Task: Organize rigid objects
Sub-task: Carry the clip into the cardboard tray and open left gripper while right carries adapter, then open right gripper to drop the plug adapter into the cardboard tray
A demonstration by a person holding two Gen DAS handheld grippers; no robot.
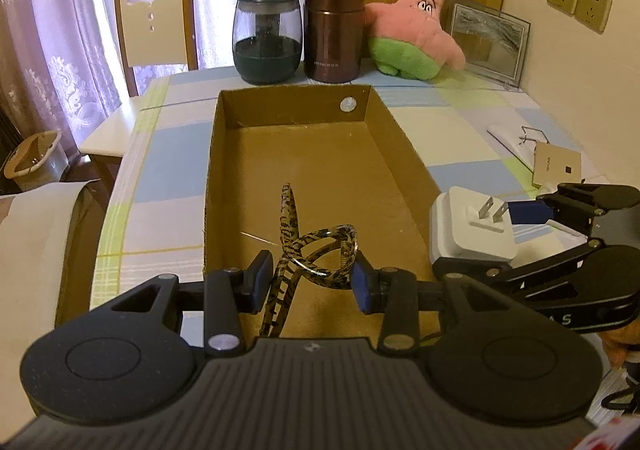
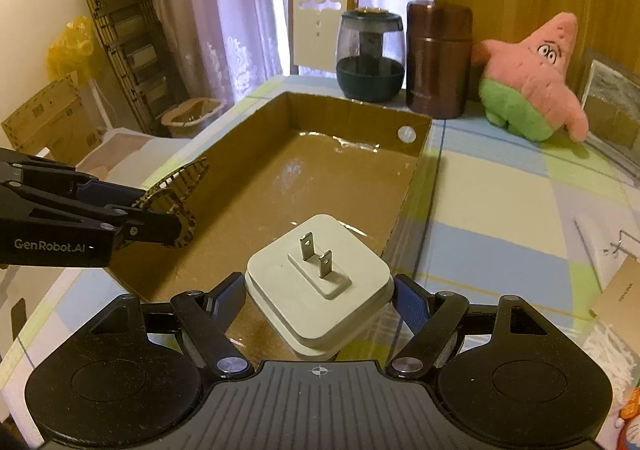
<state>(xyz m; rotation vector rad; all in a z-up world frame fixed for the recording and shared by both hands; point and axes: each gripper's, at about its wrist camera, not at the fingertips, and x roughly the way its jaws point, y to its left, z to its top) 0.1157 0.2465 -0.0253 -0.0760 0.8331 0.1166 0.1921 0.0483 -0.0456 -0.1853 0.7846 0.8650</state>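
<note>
An open cardboard box (image 1: 224, 170) (image 2: 416, 178) lies on the checked tablecloth. My left gripper (image 1: 310, 280) is shut on a tortoiseshell hair claw clip (image 1: 316, 254), held over the box's near end; the clip (image 2: 180, 190) also shows at the left of the right wrist view, over the box's left wall. My right gripper (image 2: 320, 300) is shut on a white plug adapter (image 2: 316, 282) with two metal prongs pointing up, above the box's near right corner. From the left wrist view the adapter (image 1: 468, 230) hangs beside the box's right wall.
At the table's far end stand a dark glass humidifier (image 1: 267, 38), a brown steel flask (image 1: 334, 30), a pink star plush (image 1: 416, 30) and a picture frame (image 1: 490, 38). A small card stand (image 1: 556, 166) sits at the right. A chair (image 1: 154, 26) stands beyond the table.
</note>
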